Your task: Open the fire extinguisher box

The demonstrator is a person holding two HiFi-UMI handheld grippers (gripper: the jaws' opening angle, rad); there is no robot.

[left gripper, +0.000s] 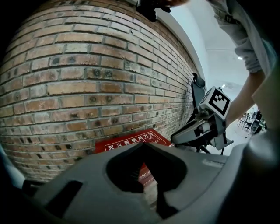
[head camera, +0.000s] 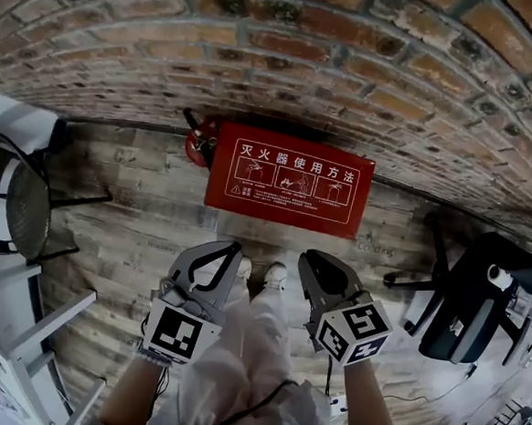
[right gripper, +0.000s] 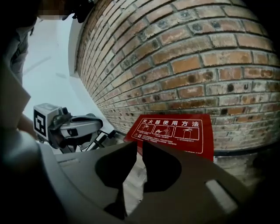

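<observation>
Two grippers: left gripper (head camera: 233, 247) and right gripper (head camera: 307, 256) hang side by side over the person's legs, both empty and short of the box.
Left jaws: tips together, nothing between them.
Right jaws: a narrow slit apart, nothing between them.
Shoes (head camera: 275, 274): toes point at the box, just in front of it.
Box (head camera: 290, 179): red, lid shut, on the floor (head camera: 136, 233) with its back to the wall; an extinguisher (head camera: 198, 143) stands at its left end.
Wall (head camera: 287, 62): brick, right behind the box.
Stage: approach, as I judge it; lid untouched.
Risk, grip: jaws this narrow would likely skid off the smooth lid instead of taking its edge.
Risk, edge: no latch or hinge shows, so a pull on the wrong side may drag the whole box.
Risk, swing: the wall could stop a rising lid.
</observation>
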